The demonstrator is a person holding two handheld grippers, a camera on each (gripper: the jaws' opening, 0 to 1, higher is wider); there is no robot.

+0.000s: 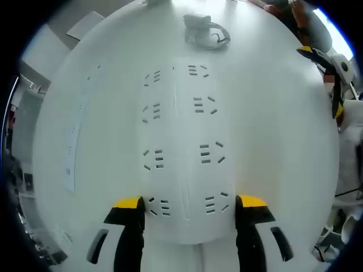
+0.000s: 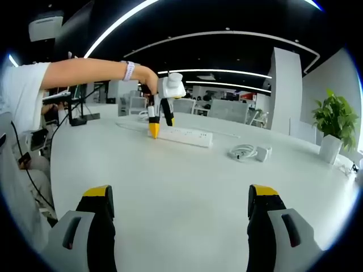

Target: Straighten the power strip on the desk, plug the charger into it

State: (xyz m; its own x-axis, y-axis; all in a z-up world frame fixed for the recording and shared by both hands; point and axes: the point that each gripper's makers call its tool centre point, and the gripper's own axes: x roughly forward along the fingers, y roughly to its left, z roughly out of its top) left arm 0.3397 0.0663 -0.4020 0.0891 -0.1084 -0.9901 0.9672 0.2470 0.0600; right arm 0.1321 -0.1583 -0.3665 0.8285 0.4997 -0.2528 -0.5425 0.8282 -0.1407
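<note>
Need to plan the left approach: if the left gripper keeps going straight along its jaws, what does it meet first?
The power strip: it lies directly ahead of the left gripper, between its open jaws. How close is unclear.

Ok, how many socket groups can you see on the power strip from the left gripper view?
8 on the power strip, in two columns of four running from near the left hand-held gripper toward the charger. Its near end lies between the jaws, so more may be hidden.

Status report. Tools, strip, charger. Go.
Left tool open, jaws astride the strip end. Right tool open, hanging back, empty. Charger with coiled cable on the desk beyond the strip, unplugged. Nothing in the way.
</note>
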